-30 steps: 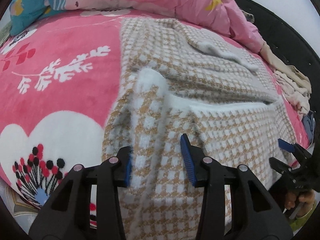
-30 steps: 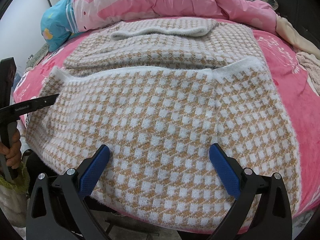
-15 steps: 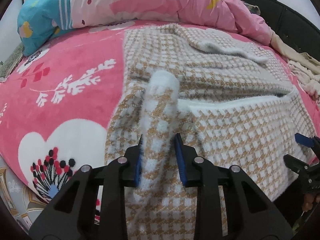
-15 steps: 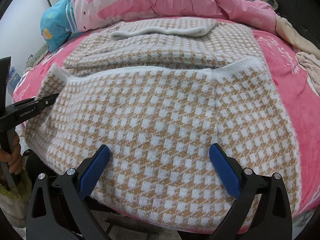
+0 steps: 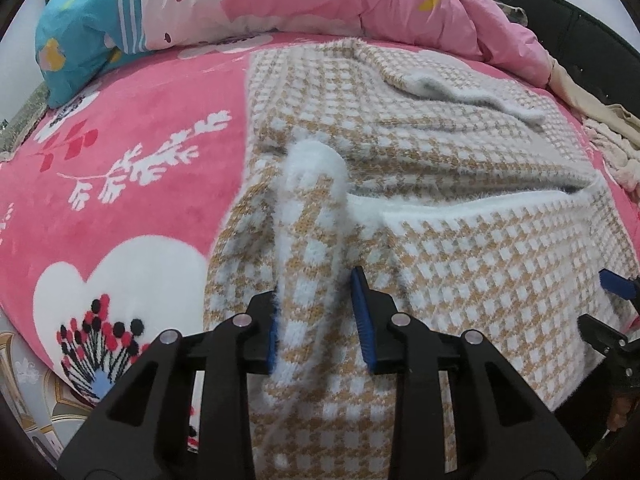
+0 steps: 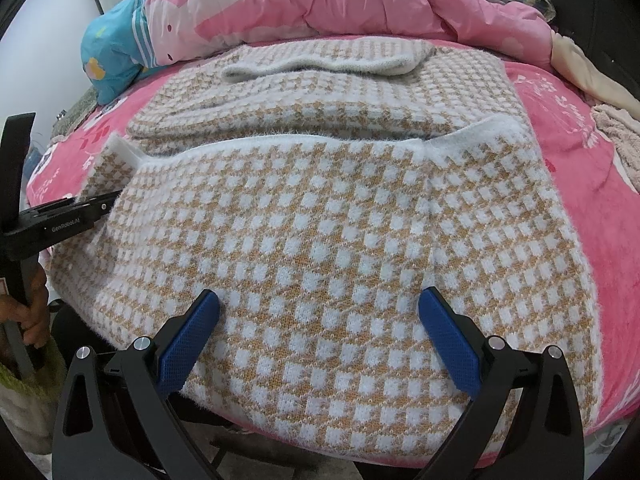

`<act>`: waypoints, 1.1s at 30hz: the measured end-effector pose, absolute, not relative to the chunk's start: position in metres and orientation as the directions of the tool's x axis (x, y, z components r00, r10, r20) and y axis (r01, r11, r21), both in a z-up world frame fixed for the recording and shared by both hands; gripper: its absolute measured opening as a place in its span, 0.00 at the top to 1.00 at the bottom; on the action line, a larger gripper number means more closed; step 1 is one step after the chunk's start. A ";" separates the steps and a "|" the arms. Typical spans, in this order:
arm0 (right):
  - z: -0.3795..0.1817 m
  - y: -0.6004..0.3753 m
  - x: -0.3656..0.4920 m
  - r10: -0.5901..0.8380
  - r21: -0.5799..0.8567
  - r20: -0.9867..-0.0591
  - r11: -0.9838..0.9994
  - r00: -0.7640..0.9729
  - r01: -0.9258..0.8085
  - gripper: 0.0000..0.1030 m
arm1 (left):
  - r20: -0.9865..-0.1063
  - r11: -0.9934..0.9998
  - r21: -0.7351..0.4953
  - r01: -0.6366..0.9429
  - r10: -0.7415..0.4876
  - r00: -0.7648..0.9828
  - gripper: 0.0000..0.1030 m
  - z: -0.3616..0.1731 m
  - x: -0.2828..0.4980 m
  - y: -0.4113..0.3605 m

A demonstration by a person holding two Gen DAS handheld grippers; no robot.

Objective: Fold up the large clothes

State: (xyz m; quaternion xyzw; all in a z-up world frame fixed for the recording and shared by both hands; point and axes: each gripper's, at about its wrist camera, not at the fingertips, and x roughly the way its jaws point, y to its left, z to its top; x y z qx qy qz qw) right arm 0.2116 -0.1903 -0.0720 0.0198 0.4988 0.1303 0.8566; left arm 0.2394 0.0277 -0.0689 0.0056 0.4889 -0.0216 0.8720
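While both grippers point down at the bed:
Sweater [image 6: 320, 208]: checked tan-and-white knit, spread on the pink blanket [image 5: 120, 184].
Left gripper [image 5: 318, 328]: at 6 o'clock, jaws narrowed and just closing, pinching a raised fold of sweater.
Right gripper [image 6: 318, 336]: at 6 o'clock, jaws wide apart, gripping nothing, over the hem.

The left tool [image 5: 318, 320], low in the frame's centre, has just been closing its jaws and pinches a fold of the sweater [image 5: 312, 264]. The right tool [image 6: 320, 332], bottom centre, stands wide apart, gripping nothing.
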 end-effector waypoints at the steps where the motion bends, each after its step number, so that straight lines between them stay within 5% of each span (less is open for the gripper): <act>1: -0.070 -0.192 0.211 0.245 0.165 -0.846 0.965 0.474 -0.205 0.06 | -0.851 0.999 -0.003 0.043 -0.025 0.524 0.72 -0.069 0.239 0.027; 10: -0.032 -0.240 0.193 0.219 0.164 -0.777 0.976 0.590 -0.146 0.08 | -0.833 0.995 0.084 0.046 0.045 0.552 0.74 -0.068 0.233 0.017; 17: -0.021 -0.309 0.205 0.183 0.183 -0.768 0.981 0.614 -0.064 0.30 | -0.828 0.991 0.123 0.047 0.077 0.555 0.74 -0.068 0.231 0.013; 24: -0.030 -0.327 0.254 0.293 0.276 -0.762 0.954 0.578 -0.119 0.50 | -0.829 0.989 0.140 0.040 0.095 0.550 0.74 -0.069 0.231 0.008; 33: -0.053 -0.327 0.298 0.390 0.368 -0.773 0.918 0.500 -0.148 0.57 | -0.830 0.988 0.149 0.038 0.104 0.547 0.74 -0.069 0.232 0.007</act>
